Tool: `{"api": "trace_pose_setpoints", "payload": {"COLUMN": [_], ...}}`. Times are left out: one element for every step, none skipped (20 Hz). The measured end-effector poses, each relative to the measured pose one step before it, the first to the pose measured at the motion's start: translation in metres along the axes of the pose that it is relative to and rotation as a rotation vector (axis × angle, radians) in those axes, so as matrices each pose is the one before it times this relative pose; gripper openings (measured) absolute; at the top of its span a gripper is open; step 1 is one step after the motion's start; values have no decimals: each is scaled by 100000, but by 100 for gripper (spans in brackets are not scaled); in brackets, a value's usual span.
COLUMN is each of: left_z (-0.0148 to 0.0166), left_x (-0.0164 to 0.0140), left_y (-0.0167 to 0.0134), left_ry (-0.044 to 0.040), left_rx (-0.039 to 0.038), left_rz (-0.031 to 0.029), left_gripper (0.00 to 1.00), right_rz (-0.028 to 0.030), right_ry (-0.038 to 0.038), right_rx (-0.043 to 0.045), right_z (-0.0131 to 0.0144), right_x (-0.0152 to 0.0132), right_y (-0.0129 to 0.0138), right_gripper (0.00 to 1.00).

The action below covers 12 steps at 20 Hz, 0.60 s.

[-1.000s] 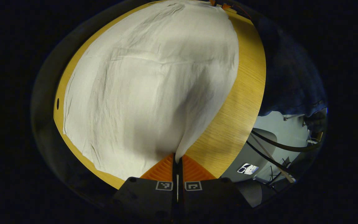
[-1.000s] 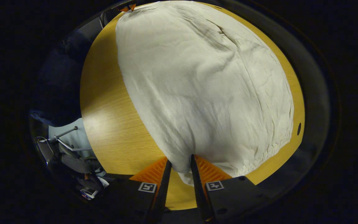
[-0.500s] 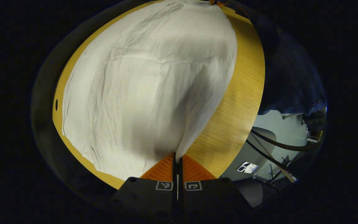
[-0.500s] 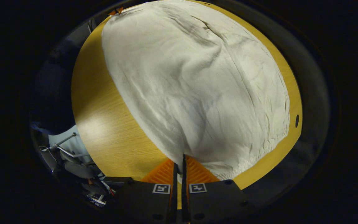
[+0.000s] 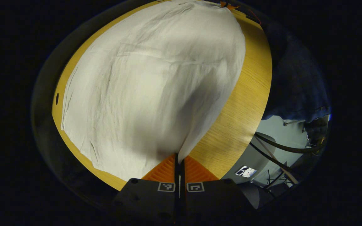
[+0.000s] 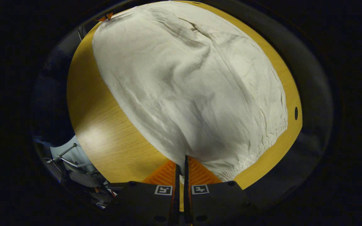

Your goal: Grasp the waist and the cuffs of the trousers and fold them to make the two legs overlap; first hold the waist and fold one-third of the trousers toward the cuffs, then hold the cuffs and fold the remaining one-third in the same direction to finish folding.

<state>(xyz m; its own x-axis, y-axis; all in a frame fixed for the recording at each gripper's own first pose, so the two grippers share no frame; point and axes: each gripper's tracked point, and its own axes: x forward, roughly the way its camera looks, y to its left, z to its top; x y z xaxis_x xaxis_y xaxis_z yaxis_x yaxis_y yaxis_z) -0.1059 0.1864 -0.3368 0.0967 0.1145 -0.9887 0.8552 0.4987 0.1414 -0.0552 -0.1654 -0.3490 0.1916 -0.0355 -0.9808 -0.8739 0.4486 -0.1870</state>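
Trousers (image 5: 156, 84) pinched by both grippers; elastic waist (image 6: 256, 150) in right gripper view.

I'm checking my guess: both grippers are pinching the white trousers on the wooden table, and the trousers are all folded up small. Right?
Not quite. The trousers are spread wide over the table, not folded small, as the left gripper view shows. The left gripper and right gripper do both pinch them.

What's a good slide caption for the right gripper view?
Right tool shut on the white trousers spread across the wooden table.
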Motion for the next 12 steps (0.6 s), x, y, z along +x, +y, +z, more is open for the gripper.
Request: {"api": "trace_pose_setpoints", "payload": {"left_z": [583, 647, 468, 464, 552, 1018, 1208, 1477, 1570, 1682, 1789, 1829], "left_x": [-417, -502, -429, -372, -570, -379, -305, -191, 41, 236, 465, 642], "left_y": [719, 697, 932, 1246, 1412, 1442, 1351, 1416, 1392, 1319, 1221, 1019], "left_ry": [-2443, -2498, -2510, -1988, -2454, -3134, -3261, -3951, -3752, -3774, -3546, -3191], "left_rx": [-2786, -3349, -3319, -3109, -3742, -4339, -3433, -3549, -4504, -5460, -5169, -4381], "left_rz": [1255, 1374, 2356, 3082, 3509, 3687, 3456, 3557, 3335, 3224, 3542, 3191], "left_gripper": [0, 0, 0, 0, 0, 0, 0, 0, 0, 0, 0, 0], "right_rz": [-1556, -1694, -2115, -2225, -1851, -2431, -2970, -2987, -2708, -2755, -2193, -2159], "right_ry": [-2493, -2670, -2808, -2753, -2547, -2631, -2320, -2579, -2835, -2804, -2589, -2586], "right_rx": [3718, 4013, 4180, 4401, 4561, 3722, 3502, 3345, 3320, 3922, 4389, 4342], "right_z": [414, 483, 593, 708, 746, 794, 844, 909, 1071, 1046, 1197, 1071], "right_x": [-599, -659, -613, -470, -465, -344, -358, -383, -408, -333, -193, -74], "right_y": [-441, -631, -691, -877, -764, -1032, -1104, -990, -1021, -1021, -925, -827], "right_gripper": [7, 7, 8, 7, 7, 8, 7, 7, 7, 7, 7, 7]}}
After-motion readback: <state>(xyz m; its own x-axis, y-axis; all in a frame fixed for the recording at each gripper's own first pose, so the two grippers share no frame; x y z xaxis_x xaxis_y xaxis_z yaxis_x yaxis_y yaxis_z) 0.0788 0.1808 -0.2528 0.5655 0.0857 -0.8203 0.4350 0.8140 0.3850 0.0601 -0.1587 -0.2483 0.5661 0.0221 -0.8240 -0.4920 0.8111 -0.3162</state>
